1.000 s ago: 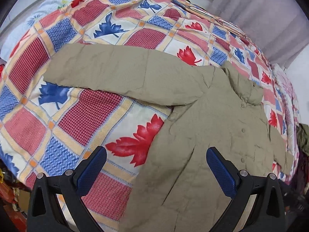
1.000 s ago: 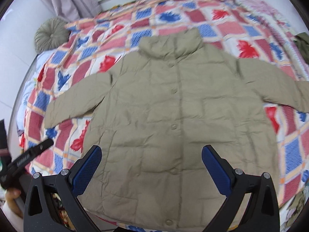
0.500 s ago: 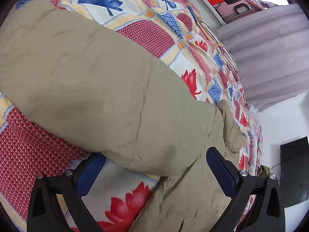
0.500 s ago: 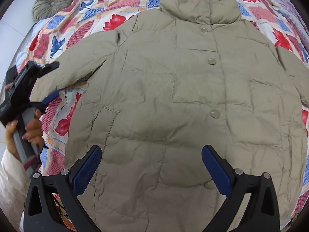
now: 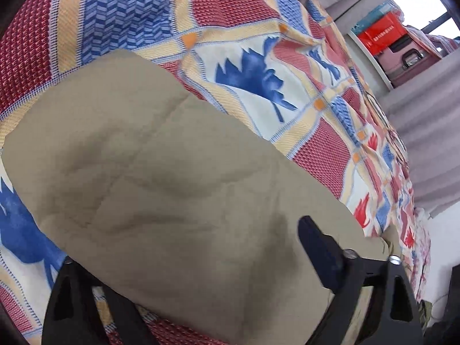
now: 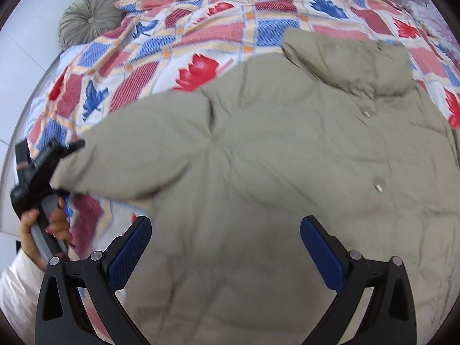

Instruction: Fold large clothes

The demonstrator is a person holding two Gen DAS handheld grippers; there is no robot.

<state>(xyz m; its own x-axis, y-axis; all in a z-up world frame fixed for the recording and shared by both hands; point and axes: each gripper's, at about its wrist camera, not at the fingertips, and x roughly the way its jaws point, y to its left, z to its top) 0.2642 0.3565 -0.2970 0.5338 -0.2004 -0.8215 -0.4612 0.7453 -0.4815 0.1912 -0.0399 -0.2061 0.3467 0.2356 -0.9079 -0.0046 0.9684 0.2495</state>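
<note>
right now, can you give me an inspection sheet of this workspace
surface: bed under a patchwork leaf-print quilt, red, blue and cream.
job's things: khaki padded button-front jacket lies flat, collar away from the camera, one sleeve stretched sideways.
clutter: round pleated grey-green cushion at the bed's far corner.
grippers: left gripper closing around the sleeve end, one finger under the fabric; right gripper open above the jacket body.
cables: nothing seen.
surroundings: grey curtains, red box on a shelf.

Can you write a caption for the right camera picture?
Open right gripper hovers over a khaki jacket on the patterned quilt.
</note>
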